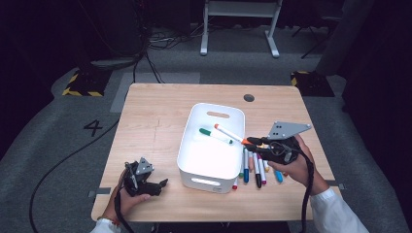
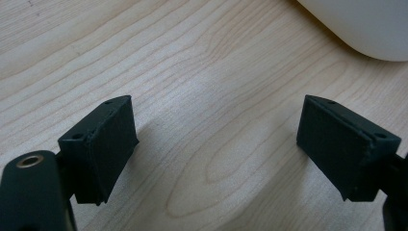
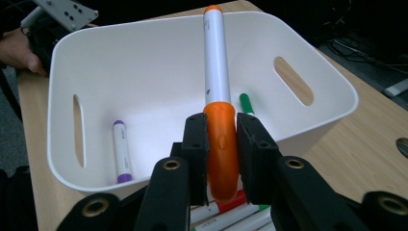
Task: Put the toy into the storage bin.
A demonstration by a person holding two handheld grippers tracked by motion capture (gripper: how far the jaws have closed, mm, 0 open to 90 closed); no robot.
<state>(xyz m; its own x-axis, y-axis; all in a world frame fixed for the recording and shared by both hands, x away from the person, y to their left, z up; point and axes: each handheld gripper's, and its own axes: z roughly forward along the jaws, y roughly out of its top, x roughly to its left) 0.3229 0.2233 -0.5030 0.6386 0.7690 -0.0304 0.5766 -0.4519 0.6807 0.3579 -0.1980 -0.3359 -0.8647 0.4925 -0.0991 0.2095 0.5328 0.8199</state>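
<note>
- Over the near right rim of the white bin (image 1: 212, 173), the right gripper (image 3: 222, 137) is clenched on the orange marker (image 3: 216, 72) by its cap; the barrel projects above the bin's interior.
- Carry the marker farther inside the rim before releasing, so that, judging by its length, it does not tip out.
- Lower it beside the green marker (image 1: 214, 134) and purple marker (image 3: 122, 151) in the bin.
- Beside the bin's left wall, the left gripper (image 2: 216, 154) rests released on the surface (image 1: 155, 111); keep it apart from the bin.
- Further loose markers (image 1: 255, 167) lie on the surface at the bin's right.

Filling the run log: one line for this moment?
right claw: shut on orange marker | over white bin | left claw: open, nothing held | spare markers beside bin
</note>
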